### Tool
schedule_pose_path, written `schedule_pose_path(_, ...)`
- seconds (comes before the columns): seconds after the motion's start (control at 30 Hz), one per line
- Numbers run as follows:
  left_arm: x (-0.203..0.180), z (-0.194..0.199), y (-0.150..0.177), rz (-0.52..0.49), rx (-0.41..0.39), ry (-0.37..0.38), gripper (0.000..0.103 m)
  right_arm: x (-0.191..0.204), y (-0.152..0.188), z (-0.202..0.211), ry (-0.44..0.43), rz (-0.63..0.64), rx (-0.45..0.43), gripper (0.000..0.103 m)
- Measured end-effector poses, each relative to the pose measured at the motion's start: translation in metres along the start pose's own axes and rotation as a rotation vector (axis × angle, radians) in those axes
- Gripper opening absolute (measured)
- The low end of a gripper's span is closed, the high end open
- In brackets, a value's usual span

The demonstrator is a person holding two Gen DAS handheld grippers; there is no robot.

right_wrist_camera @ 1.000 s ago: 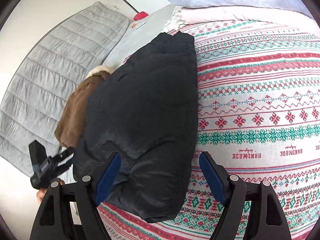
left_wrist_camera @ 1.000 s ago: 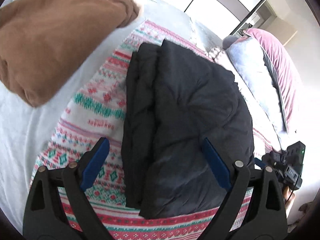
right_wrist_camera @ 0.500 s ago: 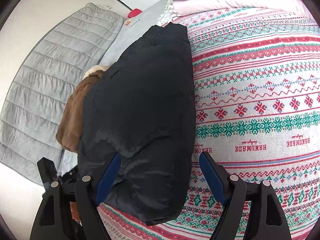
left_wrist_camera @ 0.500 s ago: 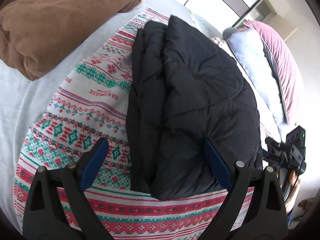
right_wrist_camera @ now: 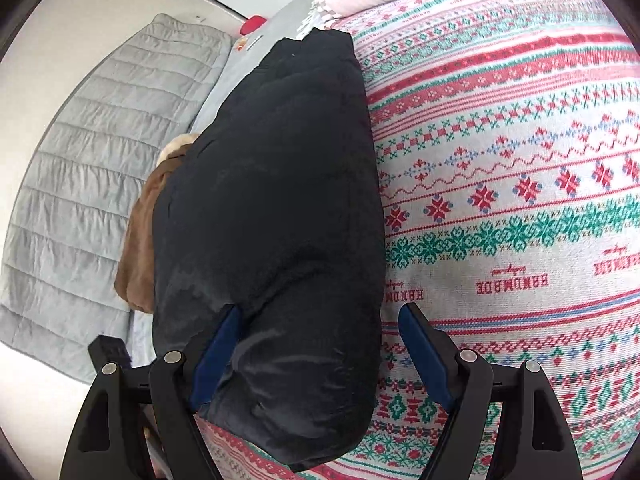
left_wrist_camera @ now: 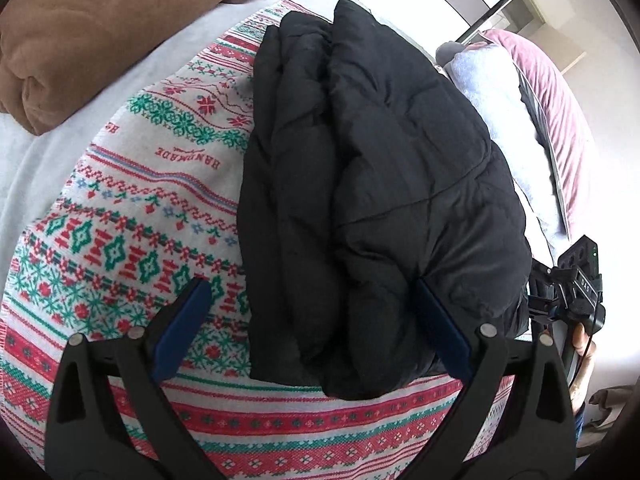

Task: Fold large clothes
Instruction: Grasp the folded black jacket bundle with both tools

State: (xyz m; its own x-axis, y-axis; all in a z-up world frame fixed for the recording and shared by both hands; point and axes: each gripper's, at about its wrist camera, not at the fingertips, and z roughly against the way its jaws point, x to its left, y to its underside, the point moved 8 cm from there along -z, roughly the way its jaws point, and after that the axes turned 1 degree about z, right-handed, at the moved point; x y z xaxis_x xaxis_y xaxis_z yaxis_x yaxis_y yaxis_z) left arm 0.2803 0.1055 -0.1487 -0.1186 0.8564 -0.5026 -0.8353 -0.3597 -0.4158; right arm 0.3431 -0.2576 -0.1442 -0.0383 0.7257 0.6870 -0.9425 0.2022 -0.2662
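A black puffer jacket (left_wrist_camera: 372, 184) lies folded into a long bundle on a red, green and white patterned blanket (left_wrist_camera: 132, 216). My left gripper (left_wrist_camera: 316, 320) is open and hovers over the jacket's near end, holding nothing. In the right wrist view the same jacket (right_wrist_camera: 272, 216) lies lengthwise, and my right gripper (right_wrist_camera: 320, 344) is open over its near end, with the left finger just above the fabric. The right gripper also shows at the far side of the jacket in the left wrist view (left_wrist_camera: 568, 292).
A folded brown garment (left_wrist_camera: 100, 28) lies on the white sheet at the upper left. Pillows, light blue (left_wrist_camera: 492, 92) and pink (left_wrist_camera: 560, 104), lie at the bed's head. A grey quilted mat (right_wrist_camera: 92, 184) lies beside the bed. The patterned blanket (right_wrist_camera: 520, 184) spreads to the right.
Both grippers moved closer in over the jacket's ends and lower toward it. The brown garment slid toward the upper left edge of the left view. Both grippers stayed open.
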Motion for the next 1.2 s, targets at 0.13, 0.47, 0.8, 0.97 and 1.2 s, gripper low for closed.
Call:
schedule_pose_path(0.13,-0.001,0.000,-0.001,0.007,-0.001,-0.001,0.100,-0.003,0.001,-0.003,-0.024,-0.025,0.006,0.082)
schedule_pose_path(0.47,0.000,-0.001,0.004,0.048,-0.012,0.012,0.102,-0.009,0.003,-0.011,-0.043,-0.064,0.004,0.082)
schedule_pose_path(0.8,-0.002,0.000,0.006,0.064,-0.032,-0.001,0.100,-0.007,0.003,-0.018,-0.103,-0.082,-0.024,0.082)
schedule_pose_path(0.97,-0.008,0.000,0.007,0.102,-0.031,0.051,0.074,-0.001,0.002,-0.024,-0.123,-0.073,-0.042,0.082)
schedule_pose_path(1.2,-0.007,-0.005,0.006,0.138,-0.024,0.081,0.076,0.009,0.001,-0.032,-0.124,-0.067,-0.068,0.082)
